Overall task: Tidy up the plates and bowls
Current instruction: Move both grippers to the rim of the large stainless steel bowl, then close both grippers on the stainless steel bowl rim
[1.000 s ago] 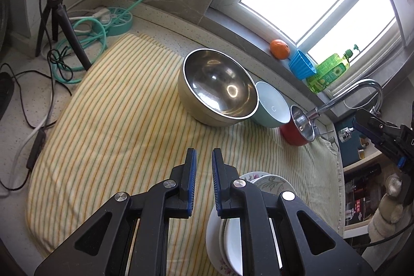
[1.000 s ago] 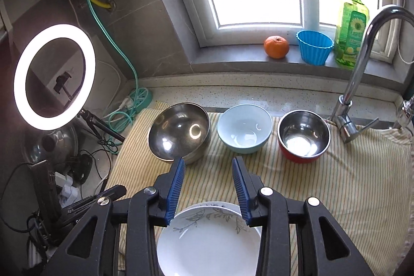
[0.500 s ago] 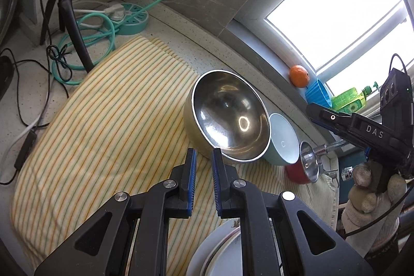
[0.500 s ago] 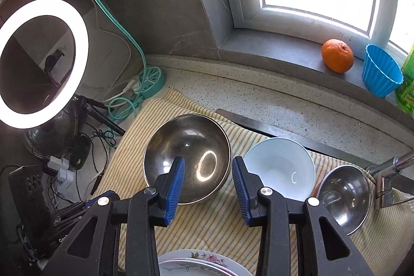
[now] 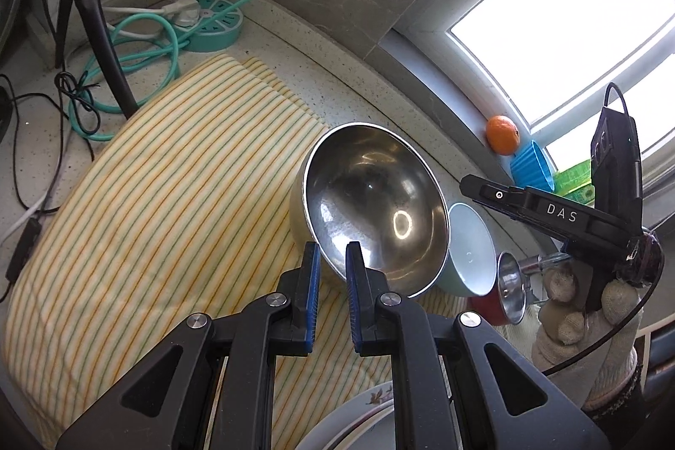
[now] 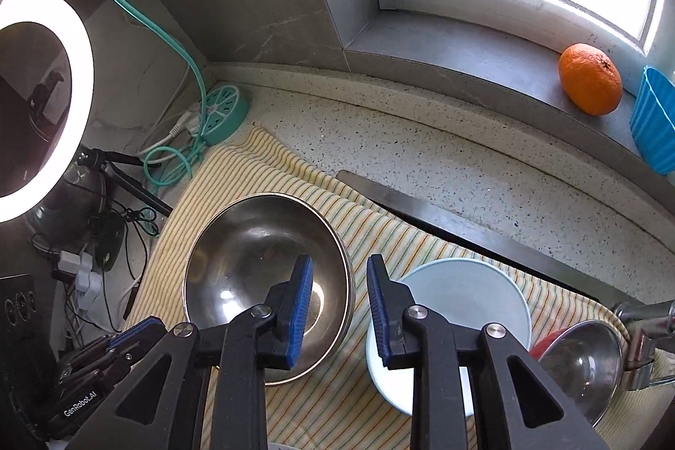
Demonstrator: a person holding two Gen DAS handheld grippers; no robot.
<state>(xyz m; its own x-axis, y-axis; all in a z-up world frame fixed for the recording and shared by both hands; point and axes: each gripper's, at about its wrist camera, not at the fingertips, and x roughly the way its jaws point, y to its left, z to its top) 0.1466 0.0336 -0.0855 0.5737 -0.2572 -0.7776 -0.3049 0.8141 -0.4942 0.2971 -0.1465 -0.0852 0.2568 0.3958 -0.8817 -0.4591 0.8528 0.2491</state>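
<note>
Below, a large steel bowl [image 6: 261, 281], smooth and mirror-bright, sat on the ribbed, striped cloth [image 5: 160, 205] beside a matte pale blue bowl [image 6: 464, 302] and a small steel-lined red bowl [image 6: 578, 361]. Right gripper [image 6: 339, 298] straddled the steel bowl's rim, its jaws just closing but not touching it. Left gripper [image 5: 331, 281] was nearly together, holding nothing, over a floral plate [image 5: 363, 420]. On the stone sill lay a dimpled orange [image 6: 589, 79] by a fluted blue cup [image 6: 656, 125]

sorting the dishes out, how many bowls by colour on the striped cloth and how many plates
steel bowl: 1
pale blue bowl: 1
red bowl with steel inside: 1
floral plate: at least 1, mostly hidden
total: 4
</note>
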